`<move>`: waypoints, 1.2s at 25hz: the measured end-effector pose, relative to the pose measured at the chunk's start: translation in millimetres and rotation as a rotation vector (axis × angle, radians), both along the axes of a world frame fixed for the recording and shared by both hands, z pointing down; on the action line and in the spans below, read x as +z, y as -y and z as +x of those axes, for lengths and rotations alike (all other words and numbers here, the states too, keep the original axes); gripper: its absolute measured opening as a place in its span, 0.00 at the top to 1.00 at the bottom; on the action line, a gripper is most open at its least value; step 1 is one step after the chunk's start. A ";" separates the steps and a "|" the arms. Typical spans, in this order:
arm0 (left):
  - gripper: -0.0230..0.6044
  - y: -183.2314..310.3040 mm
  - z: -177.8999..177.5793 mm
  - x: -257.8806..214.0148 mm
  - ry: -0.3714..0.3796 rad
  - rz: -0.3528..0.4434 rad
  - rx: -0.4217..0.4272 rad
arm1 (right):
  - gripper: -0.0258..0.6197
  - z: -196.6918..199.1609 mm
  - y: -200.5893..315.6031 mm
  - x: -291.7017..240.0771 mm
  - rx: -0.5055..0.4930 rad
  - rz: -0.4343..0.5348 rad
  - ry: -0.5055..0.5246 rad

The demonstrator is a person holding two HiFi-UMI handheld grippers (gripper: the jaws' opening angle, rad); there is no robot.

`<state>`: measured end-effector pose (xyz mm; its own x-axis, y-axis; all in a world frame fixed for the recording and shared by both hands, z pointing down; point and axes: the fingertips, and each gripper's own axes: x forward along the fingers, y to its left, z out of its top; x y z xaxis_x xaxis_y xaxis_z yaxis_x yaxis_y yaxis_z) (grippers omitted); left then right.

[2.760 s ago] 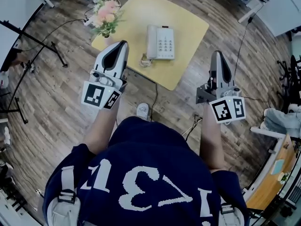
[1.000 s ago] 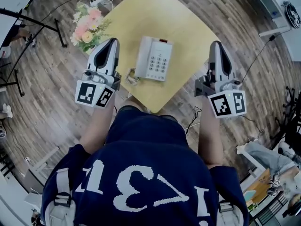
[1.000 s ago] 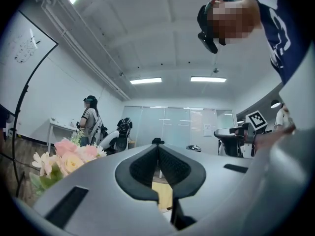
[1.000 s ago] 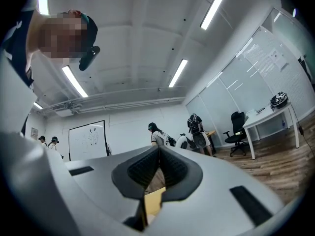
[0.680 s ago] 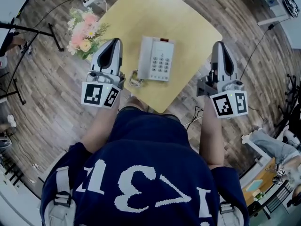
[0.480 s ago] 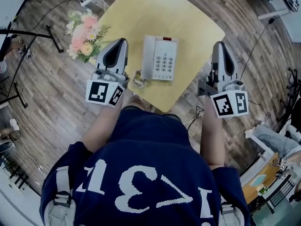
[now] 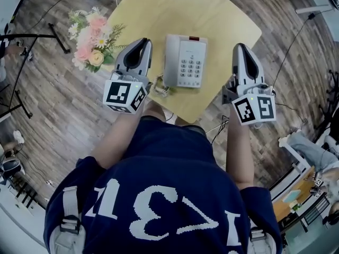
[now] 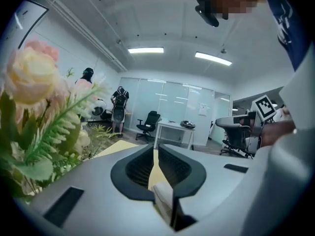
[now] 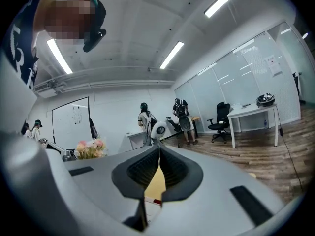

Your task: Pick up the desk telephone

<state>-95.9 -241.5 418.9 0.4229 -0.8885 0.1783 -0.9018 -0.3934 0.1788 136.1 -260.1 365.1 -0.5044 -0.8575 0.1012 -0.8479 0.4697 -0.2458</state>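
Desk telephone (image 7: 185, 61) is sitting on the yellow table (image 7: 228, 15) between the left gripper (image 7: 140, 41) and right gripper (image 7: 241, 47), both hovering closed and empty; the reaching step seems underway, probably calling for opening jaws next.

I stood in an open-plan office: glass partitions (image 8: 170, 100), black swivel chairs (image 9: 220, 117), a white desk (image 9: 253, 113), a whiteboard (image 9: 71, 123) and ceiling strip lights (image 9: 172, 54) lay around me, with people (image 9: 145, 119) standing over wood-plank flooring (image 9: 275, 154).
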 end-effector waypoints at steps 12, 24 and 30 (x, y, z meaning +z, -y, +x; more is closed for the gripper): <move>0.60 4.1 17.5 82.5 0.008 -0.244 0.063 | 0.91 -17.3 2.3 124.8 -0.091 -0.258 -0.063; 0.46 -8.5 56.0 140.8 -0.284 -0.525 0.222 | 0.59 -45.5 -8.0 223.2 -0.308 -0.617 0.124; 0.43 -17.3 65.8 170.6 -0.373 -0.672 0.269 | 0.57 -50.7 -13.5 248.2 -0.337 -0.741 0.189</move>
<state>-30.1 -224.3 589.5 0.7439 -0.5012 0.4422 -0.6259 -0.2903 0.7239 85.4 -246.6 613.3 -0.7869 -0.4027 0.4676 -0.6046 0.3516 -0.7147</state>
